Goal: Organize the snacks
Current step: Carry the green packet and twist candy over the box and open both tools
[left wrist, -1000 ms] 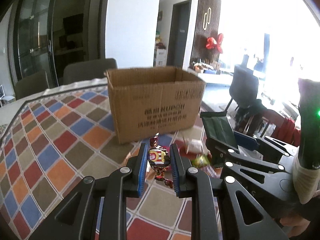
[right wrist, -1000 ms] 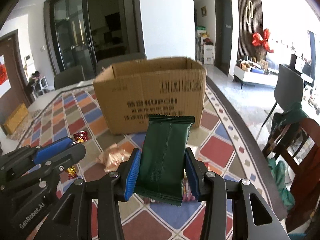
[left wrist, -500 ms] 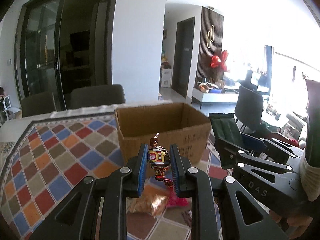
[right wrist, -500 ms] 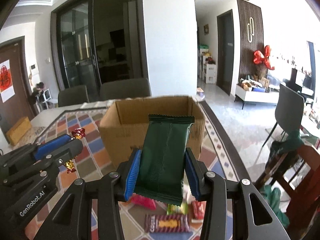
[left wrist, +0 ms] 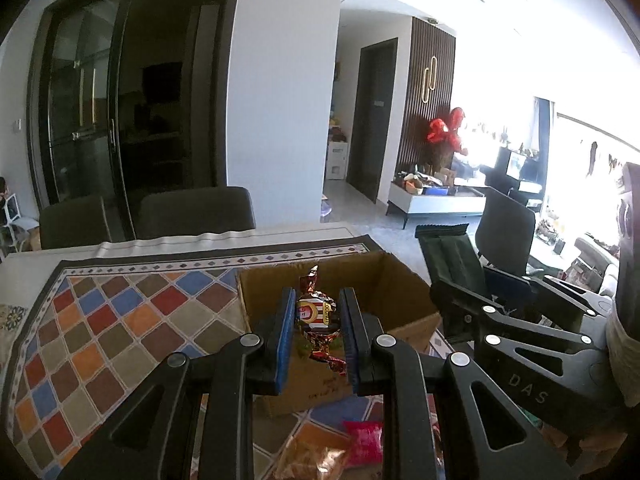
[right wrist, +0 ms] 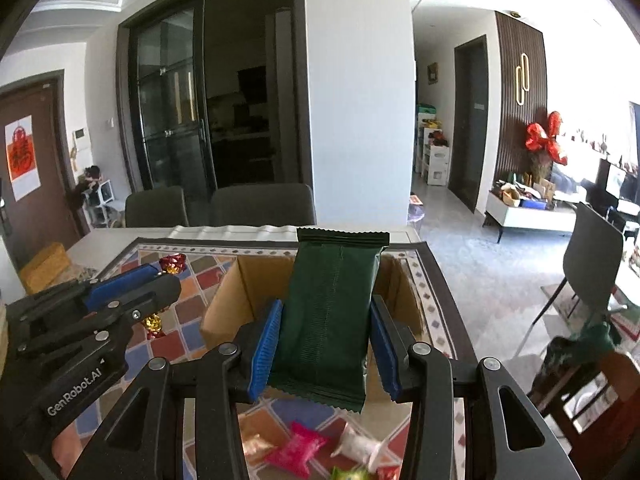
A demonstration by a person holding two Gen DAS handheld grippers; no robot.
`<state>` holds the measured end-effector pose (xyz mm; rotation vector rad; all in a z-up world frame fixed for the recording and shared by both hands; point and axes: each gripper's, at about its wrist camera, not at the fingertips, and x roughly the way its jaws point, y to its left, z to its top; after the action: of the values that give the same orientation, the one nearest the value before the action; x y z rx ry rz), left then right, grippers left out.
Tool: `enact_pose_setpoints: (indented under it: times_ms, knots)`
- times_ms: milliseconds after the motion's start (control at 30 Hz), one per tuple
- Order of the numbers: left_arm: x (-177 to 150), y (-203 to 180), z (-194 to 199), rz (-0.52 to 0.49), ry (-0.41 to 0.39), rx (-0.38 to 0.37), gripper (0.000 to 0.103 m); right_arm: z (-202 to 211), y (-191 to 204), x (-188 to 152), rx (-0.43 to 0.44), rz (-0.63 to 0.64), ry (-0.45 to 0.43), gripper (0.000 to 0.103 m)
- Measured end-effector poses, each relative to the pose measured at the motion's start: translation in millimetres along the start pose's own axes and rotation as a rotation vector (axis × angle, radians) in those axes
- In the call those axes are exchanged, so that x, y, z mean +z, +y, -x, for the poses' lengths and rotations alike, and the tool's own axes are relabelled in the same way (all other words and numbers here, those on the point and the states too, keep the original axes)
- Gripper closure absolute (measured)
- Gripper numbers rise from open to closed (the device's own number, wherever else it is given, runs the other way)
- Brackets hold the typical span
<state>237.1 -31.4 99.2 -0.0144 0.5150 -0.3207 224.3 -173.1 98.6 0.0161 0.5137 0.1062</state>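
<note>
My left gripper (left wrist: 316, 320) is shut on a red and gold wrapped candy (left wrist: 316, 314), held above the near side of an open cardboard box (left wrist: 396, 292). My right gripper (right wrist: 326, 336) is shut on a dark green snack packet (right wrist: 332, 312), held upright over the same box (right wrist: 244, 300). Each gripper shows in the other's view: the right one with its green packet (left wrist: 452, 260), the left one (right wrist: 120, 300) with its candy (right wrist: 173, 263). Loose snacks lie on the table before the box: a pink packet (right wrist: 296, 448) and a gold packet (left wrist: 312, 456).
The box stands on a table with a colourful diamond-patterned cloth (left wrist: 100, 328). Grey chairs (right wrist: 260, 208) stand at the far side. A dark chair (right wrist: 592, 264) and a wooden chair (right wrist: 600, 392) stand right of the table.
Both grippers have risen with their snacks, from table level in front of the box to above its open top. More loose snacks have come into view below.
</note>
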Motion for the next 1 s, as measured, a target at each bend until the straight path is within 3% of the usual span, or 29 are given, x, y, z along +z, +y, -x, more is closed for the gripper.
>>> enact_pose_setpoints:
  times_ms: [333, 633, 867, 900, 1000]
  knots:
    - [27, 10, -55, -0.007, 0.14, -0.033, 0.08, -53, -8, 31, 0.047, -0.012, 0.11, 0.058]
    - [29, 11, -104, -0.014, 0.242, -0.02, 0.08, -103, -26, 31, 0.074, -0.07, 0.238, 0.058]
    - [20, 16, -131, 0.002, 0.308, -0.016, 0.08, -126, -37, 24, 0.076, -0.083, 0.29, 0.058]
    - [19, 17, -133, 0.007, 0.313, -0.011, 0.079, -129, -39, 24, 0.072, -0.086, 0.295, 0.058]
    - [18, 17, -133, 0.004, 0.319, 0.017, 0.052, -134, -40, 23, 0.048, -0.084, 0.29, 0.056]
